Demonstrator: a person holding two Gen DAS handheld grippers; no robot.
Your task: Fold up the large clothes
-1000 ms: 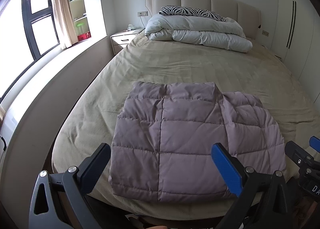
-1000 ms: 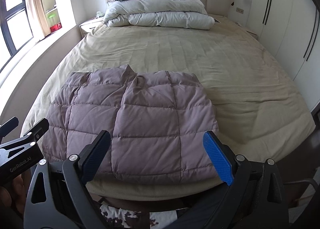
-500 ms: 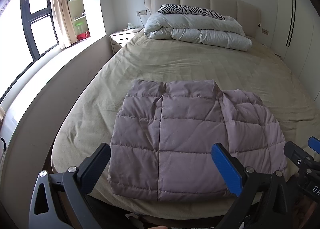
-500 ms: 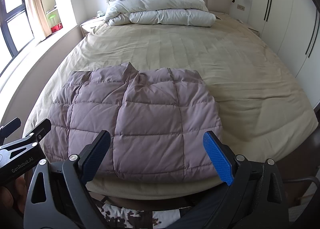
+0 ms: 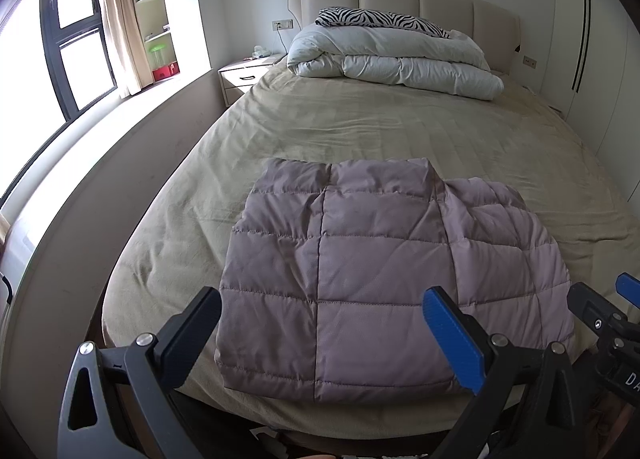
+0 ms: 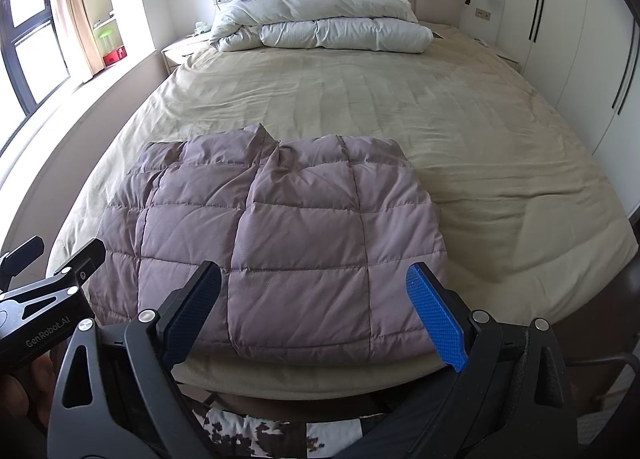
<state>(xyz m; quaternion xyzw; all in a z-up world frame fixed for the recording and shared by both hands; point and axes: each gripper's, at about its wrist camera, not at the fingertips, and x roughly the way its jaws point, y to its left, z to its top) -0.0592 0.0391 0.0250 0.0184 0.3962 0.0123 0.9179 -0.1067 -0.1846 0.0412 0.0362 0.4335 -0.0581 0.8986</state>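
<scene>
Both tongs, left tongs [image 5: 322,323] and right tongs [image 6: 314,305], gape wide and empty at frame bottom. One folded mauve quilted jacket [image 5: 384,271] lies centre on the bed [image 5: 360,127]; one white duvet [image 5: 392,59] and one zebra pillow [image 5: 376,19] sit upper right.

I am seeing a mauve quilted puffer jacket [image 5: 380,259] [image 6: 280,235] lying folded into a flat, roughly square bundle at the near edge of the beige-sheeted bed [image 5: 380,127] [image 6: 460,131], collar end pointing toward the headboard.

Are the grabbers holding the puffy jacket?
No. Both the left gripper and right gripper are open, holding nothing; the mauve quilted jacket lies folded on the bed.
</scene>
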